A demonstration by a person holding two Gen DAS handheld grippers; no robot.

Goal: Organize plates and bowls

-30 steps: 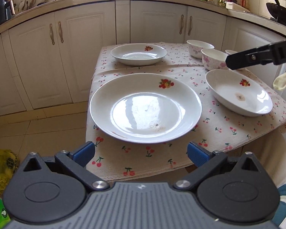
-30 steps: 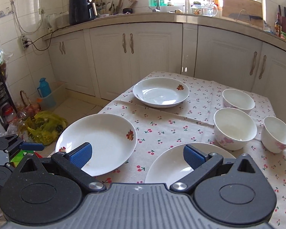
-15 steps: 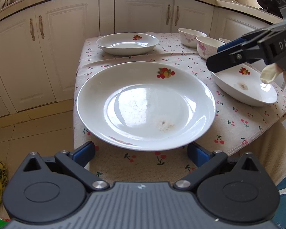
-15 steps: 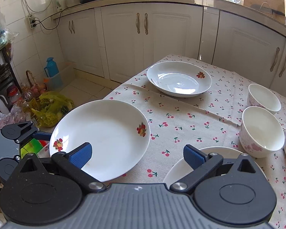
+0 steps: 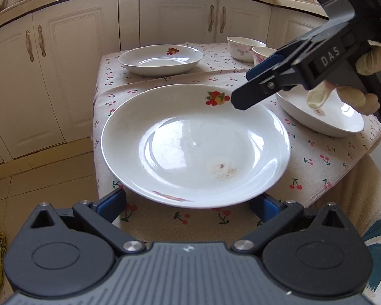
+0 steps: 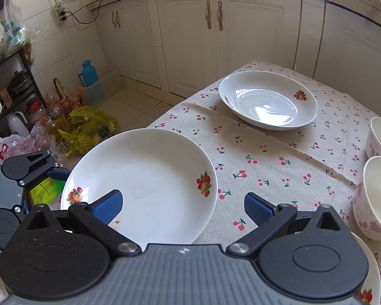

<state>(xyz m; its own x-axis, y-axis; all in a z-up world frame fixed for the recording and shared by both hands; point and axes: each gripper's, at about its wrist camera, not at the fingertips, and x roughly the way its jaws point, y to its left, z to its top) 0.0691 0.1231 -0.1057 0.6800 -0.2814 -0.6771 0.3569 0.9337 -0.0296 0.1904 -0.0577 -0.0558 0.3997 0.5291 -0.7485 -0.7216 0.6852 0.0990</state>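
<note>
**Both grippers closing in on the nearest plate**

At the left, the left gripper is held low at the near edge of the worktop, its blue fingers spread wide on either side of the big plate. The near rim of that plate is seen overhanging the cloth edge, just above the fingers; whether it is touched cannot be told.

The plate is white, shallow and glossy, with a fruit print on the far rim and another on the near rim, and a faint brownish smear in its well. It lies at the near left corner of the worktop. A smaller plate sits well behind it, a third plate to its right, and two bowls at the far right.

At the right, the right gripper is held over the big plate's right rim, its fingers likewise spread and empty.

A slip is judged the main risk: the glaze is smooth and the rim thin, so a shallow pinch could let the plate tip off the overhanging edge to the floor. A clash between the two grippers over the same plate is also possible.
</note>
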